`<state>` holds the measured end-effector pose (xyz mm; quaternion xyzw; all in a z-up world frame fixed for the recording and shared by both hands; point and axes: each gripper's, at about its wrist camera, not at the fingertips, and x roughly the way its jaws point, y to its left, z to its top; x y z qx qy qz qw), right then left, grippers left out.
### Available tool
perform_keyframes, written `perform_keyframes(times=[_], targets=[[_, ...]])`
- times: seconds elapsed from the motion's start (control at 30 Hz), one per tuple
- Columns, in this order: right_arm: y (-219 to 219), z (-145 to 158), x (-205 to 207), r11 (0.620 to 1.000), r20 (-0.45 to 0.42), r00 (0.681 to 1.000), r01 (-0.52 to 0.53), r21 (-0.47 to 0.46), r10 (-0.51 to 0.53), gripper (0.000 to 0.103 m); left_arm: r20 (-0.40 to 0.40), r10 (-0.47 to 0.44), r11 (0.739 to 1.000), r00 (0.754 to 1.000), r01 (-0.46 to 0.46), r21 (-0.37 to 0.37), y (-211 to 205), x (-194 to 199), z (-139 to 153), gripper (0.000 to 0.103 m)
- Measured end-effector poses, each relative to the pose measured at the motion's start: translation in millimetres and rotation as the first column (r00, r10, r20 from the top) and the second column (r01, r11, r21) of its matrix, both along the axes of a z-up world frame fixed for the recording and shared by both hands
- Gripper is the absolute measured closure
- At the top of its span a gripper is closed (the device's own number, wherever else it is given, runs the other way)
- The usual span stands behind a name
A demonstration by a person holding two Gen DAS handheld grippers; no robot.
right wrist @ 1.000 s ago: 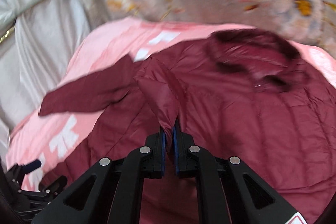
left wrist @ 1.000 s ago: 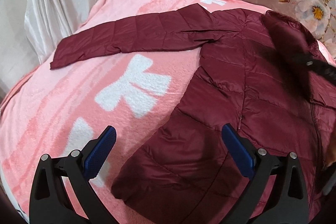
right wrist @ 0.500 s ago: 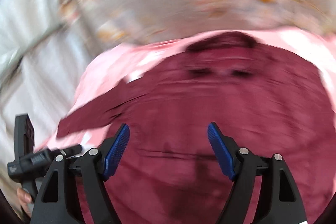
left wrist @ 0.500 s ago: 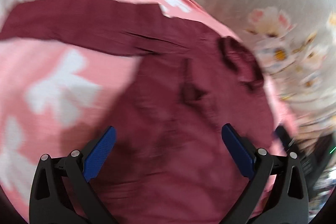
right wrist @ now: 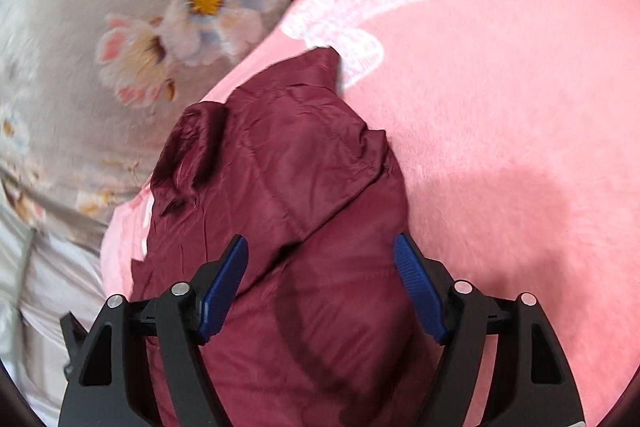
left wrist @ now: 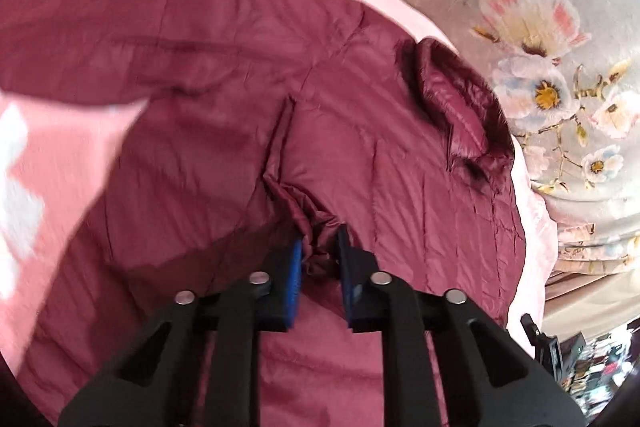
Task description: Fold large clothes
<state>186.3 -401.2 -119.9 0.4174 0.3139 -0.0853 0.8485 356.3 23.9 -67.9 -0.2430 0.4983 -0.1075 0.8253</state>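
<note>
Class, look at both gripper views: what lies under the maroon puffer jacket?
The maroon puffer jacket lies spread on a pink blanket with white motifs. Whatever lies directly beneath the jacket, and beneath the blanket, is covered.

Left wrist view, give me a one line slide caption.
Left gripper pinches a bunched fold of the maroon puffer jacket spread on a pink blanket.

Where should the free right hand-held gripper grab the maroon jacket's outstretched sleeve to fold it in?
Probably the cuff end of the sleeve, approached from above its outer edge: the sleeve lies flat and straight across the pink blanket, so lifting its tip should swing its length over the jacket body.
</note>
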Motion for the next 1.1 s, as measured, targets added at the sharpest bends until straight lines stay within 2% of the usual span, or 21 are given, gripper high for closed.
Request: perform_keyframes(times=[0.1,0.17,0.2,0.23,0.3,0.4,0.43,0.57,0.63,0.77,0.8,0.83,0.87,0.9,0.97,1.0,1.07,1.1], targets=[[-12.7,-4.4,17.8,1.000,-0.024,0.999,0.024,0.017,-0.023,0.045,0.073,0.015,0.999,0.997,-0.018,0.046,5.2,5.2,18.4,0.097],[-22.4,-5.4,25.7,0.999,-0.029,0.999,0.033,0.022,-0.032,0.054,0.124,0.029,0.997,0.992,-0.038,0.070,10.1,8.5,31.1,0.097],[-26.0,-6.1,31.4,0.999,-0.033,0.999,0.036,0.029,-0.035,0.062,0.144,0.031,0.995,0.989,-0.044,0.088,10.8,10.3,35.2,0.097],[-28.1,-6.2,36.8,0.999,-0.034,0.999,0.032,0.040,-0.030,0.070,0.151,0.032,0.993,0.988,-0.048,0.104,10.4,11.8,35.6,0.097],[-29.7,-4.8,43.6,0.998,-0.023,1.000,0.021,0.054,-0.019,0.074,0.147,0.024,0.990,0.989,-0.044,0.137,9.5,12.7,29.0,0.097],[-25.8,2.1,38.7,0.998,-0.003,1.000,0.016,0.056,-0.016,0.073,0.121,0.007,0.984,0.993,-0.028,0.179,1.9,15.9,12.1,0.097],[-23.7,4.0,35.5,0.998,-0.002,1.000,0.015,0.061,-0.015,0.071,0.101,-0.002,0.983,0.995,-0.017,0.182,1.4,16.3,2.5,0.097],[-10.4,2.9,-0.8,0.998,-0.026,1.000,0.012,0.067,-0.010,0.070,0.069,-0.022,0.988,0.997,0.011,0.156,-0.3,16.4,-26.3,0.095],[0.0,-4.7,-23.6,1.000,-0.043,0.999,-0.005,0.005,0.005,0.072,0.117,-0.025,0.990,0.993,0.008,0.141,2.4,10.4,-32.7,0.095],[18.6,-9.6,-57.7,0.995,-0.026,0.999,-0.035,-0.098,0.033,0.074,0.164,-0.042,0.985,0.986,0.013,0.173,-1.1,1.3,-34.3,0.094],[21.0,-7.4,-58.1,0.992,-0.039,0.999,-0.037,-0.119,0.033,0.074,0.166,-0.043,0.984,0.985,0.013,0.178,-2.7,1.9,-33.0,0.094],[23.5,-2.3,-55.5,0.989,-0.068,0.997,-0.041,-0.142,0.032,0.069,0.168,-0.044,0.983,0.985,0.013,0.182,-2.8,2.3,-32.8,0.094],[24.3,5.3,-51.0,0.988,-0.083,0.996,-0.043,-0.146,0.031,0.068,0.172,-0.044,0.983,0.984,0.013,0.181,-2.8,2.5,-32.6,0.094],[22.4,14.9,-46.3,0.992,-0.060,0.998,-0.042,-0.120,0.035,0.068,0.176,-0.044,0.984,0.983,0.012,0.177,-3.0,3.4,-32.7,0.094],[15.2,30.6,-33.6,0.997,-0.004,0.999,-0.042,-0.062,0.041,0.056,0.184,-0.042,0.986,0.982,0.011,0.164,-1.2,3.2,-33.4,0.094],[9.7,35.0,-21.8,0.998,0.010,0.999,-0.047,-0.032,0.047,0.045,0.188,-0.041,0.987,0.981,0.011,0.161,-0.7,2.2,-33.6,0.094],[0.5,32.6,-2.1,0.999,-0.004,0.999,-0.042,-0.013,0.042,0.045,0.195,-0.043,0.986,0.980,0.010,0.167,-1.8,1.6,-33.7,0.094],[-6.3,27.5,10.0,1.000,-0.037,0.999,-0.021,-0.021,0.020,0.045,0.198,-0.045,0.985,0.979,0.010,0.172,-2.5,0.6,-33.9,0.094]])
